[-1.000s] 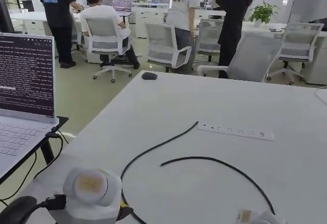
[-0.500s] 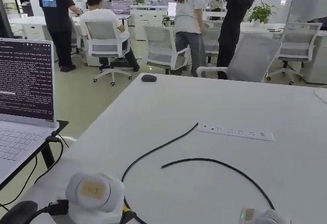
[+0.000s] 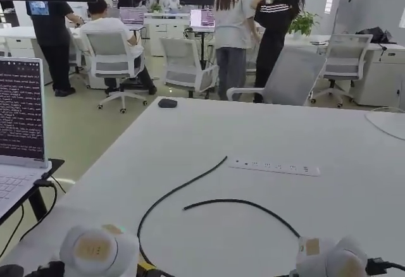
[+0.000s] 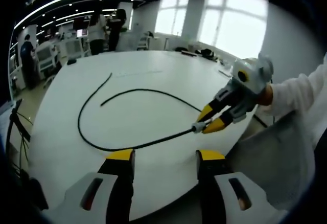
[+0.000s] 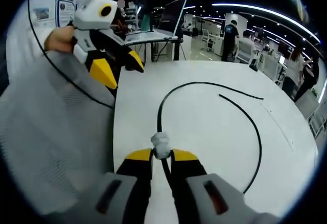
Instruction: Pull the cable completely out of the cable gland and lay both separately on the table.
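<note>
Black cable [image 5: 204, 83] is seen running forward from the white cable gland [image 5: 160, 143], which is clamped in the closed jaws of the right gripper [image 5: 162, 156]. The left gripper [image 4: 166, 156] is held wide open and empty, the cable lying crosswise just ahead. Near the table [image 4: 143, 116] edge, room is left beyond.

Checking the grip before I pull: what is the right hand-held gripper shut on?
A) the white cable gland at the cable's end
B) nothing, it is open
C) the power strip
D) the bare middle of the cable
A: in the right gripper view, the right hand-held gripper is shut on the white cable gland, and the black cable runs on out of the gland.
</note>
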{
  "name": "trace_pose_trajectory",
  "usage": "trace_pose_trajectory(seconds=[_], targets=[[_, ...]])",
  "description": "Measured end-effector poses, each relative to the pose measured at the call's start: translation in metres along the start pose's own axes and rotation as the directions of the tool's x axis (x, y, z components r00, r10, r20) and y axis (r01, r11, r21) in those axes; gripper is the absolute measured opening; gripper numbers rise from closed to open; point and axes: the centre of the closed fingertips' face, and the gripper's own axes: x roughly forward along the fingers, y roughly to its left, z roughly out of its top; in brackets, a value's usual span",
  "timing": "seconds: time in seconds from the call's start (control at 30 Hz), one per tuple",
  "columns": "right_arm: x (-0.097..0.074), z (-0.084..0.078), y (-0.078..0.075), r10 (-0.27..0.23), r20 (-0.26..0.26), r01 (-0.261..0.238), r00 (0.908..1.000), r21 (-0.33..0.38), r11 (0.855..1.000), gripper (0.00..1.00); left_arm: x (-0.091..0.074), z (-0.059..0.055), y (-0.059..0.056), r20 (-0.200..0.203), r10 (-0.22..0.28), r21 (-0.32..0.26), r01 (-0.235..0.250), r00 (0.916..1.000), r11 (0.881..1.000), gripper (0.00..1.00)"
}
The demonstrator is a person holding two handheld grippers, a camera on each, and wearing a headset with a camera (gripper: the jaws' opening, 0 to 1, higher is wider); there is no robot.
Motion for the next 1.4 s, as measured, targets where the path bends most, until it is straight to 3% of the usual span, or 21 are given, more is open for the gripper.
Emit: trace_pose_trajectory(seconds=[0.07, 0.1, 0.17, 0.27, 0.33, 0.43, 0.5, 0.57, 0.6, 0.7, 0.77, 0.9, 1.0, 1.07, 1.13, 1.23, 1.33, 1.4], targets=[[-0.007, 0.006, 0.001, 0.0, 0.003, 0.0, 1.0, -0.028, 1.0, 0.11, 0.0, 0.005, -0.004, 0.023, -0.022, 0.01, 0.021, 0.9995, 1.0, 0.48], [-0.012, 0.011, 0.002, 0.0, 0.01, 0.0, 0.9999, -0.043, 0.999, 0.11, 0.001, 0.011, -0.011, 0.048, -0.061, 0.004, 0.061, 0.997, 0.998, 0.47], [-0.019, 0.018, 0.004, 0.004, 0.02, -0.003, 0.9998, -0.057, 0.998, 0.11, 0.002, 0.017, -0.018, 0.066, -0.094, 0.008, 0.093, 0.9934, 0.996, 0.46], [-0.03, 0.03, 0.007, 0.005, 0.038, -0.002, 0.9993, -0.084, 0.996, 0.11, 0.004, 0.028, -0.031, 0.071, -0.149, 0.111, 0.141, 0.9862, 0.984, 0.45], [-0.036, 0.036, 0.009, 0.008, 0.048, -0.003, 0.9988, -0.101, 0.995, 0.11, 0.004, 0.036, -0.038, 0.084, -0.182, 0.148, 0.169, 0.9797, 0.974, 0.44], [-0.046, 0.047, 0.014, 0.015, 0.061, -0.006, 0.998, -0.135, 0.991, 0.11, 0.0, 0.056, -0.056, 0.115, -0.27, 0.235, 0.238, 0.9559, 0.942, 0.42], [-0.052, 0.054, 0.017, 0.022, 0.072, -0.01, 0.9971, -0.16, 0.987, 0.11, -0.001, 0.064, -0.066, 0.113, -0.322, 0.294, 0.278, 0.94, 0.914, 0.4], [-0.057, 0.06, 0.02, 0.024, 0.077, -0.01, 0.9967, -0.18, 0.984, 0.11, -0.002, 0.07, -0.077, 0.111, -0.374, 0.318, 0.323, 0.9209, 0.891, 0.39], [-0.06, 0.064, 0.021, 0.028, 0.082, -0.011, 0.9962, -0.199, 0.98, 0.11, -0.002, 0.071, -0.079, 0.103, -0.39, 0.329, 0.339, 0.9152, 0.882, 0.38], [-0.068, 0.072, 0.025, 0.027, 0.094, -0.005, 0.9952, -0.234, 0.972, 0.11, -0.004, 0.076, -0.085, 0.099, -0.431, 0.339, 0.377, 0.8971, 0.862, 0.35], [-0.073, 0.076, 0.027, 0.026, 0.097, 0.0, 0.9949, -0.26, 0.966, 0.11, -0.006, 0.08, -0.091, 0.104, -0.465, 0.335, 0.409, 0.8793, 0.849, 0.32], [-0.082, 0.084, 0.031, 0.017, 0.108, 0.019, 0.994, -0.318, 0.948, 0.11, -0.012, 0.087, -0.103, 0.112, -0.542, 0.316, 0.487, 0.8331, 0.814, 0.26], [-0.086, 0.089, 0.033, 0.019, 0.129, 0.025, 0.9915, -0.335, 0.942, 0.11, -0.013, 0.091, -0.107, 0.113, -0.557, 0.339, 0.495, 0.8231, 0.8, 0.23], [-0.088, 0.092, 0.034, 0.017, 0.141, 0.033, 0.9899, -0.346, 0.938, 0.11, -0.016, 0.096, -0.11, 0.127, -0.581, 0.329, 0.518, 0.8041, 0.789, 0.21], [-0.091, 0.096, 0.034, 0.012, 0.159, 0.046, 0.9872, -0.354, 0.934, 0.11, -0.017, 0.097, -0.113, 0.121, -0.595, 0.328, 0.533, 0.7948, 0.78, 0.17], [-0.094, 0.099, 0.034, 0.009, 0.173, 0.057, 0.9848, -0.37, 0.927, 0.11, -0.019, 0.099, -0.115, 0.125, -0.602, 0.327, 0.54, 0.789, 0.776, 0.17], [-0.097, 0.101, 0.037, 0.013, 0.182, 0.06, 0.9833, -0.39, 0.919, 0.11, -0.02, 0.097, -0.118, 0.098, -0.612, 0.363, 0.545, 0.7844, 0.756, 0.17], [-0.099, 0.101, 0.04, 0.018, 0.182, 0.058, 0.9832, -0.404, 0.913, 0.11, -0.021, 0.097, -0.12, 0.095, -0.621, 0.359, 0.555, 0.7779, 0.75, 0.17]])
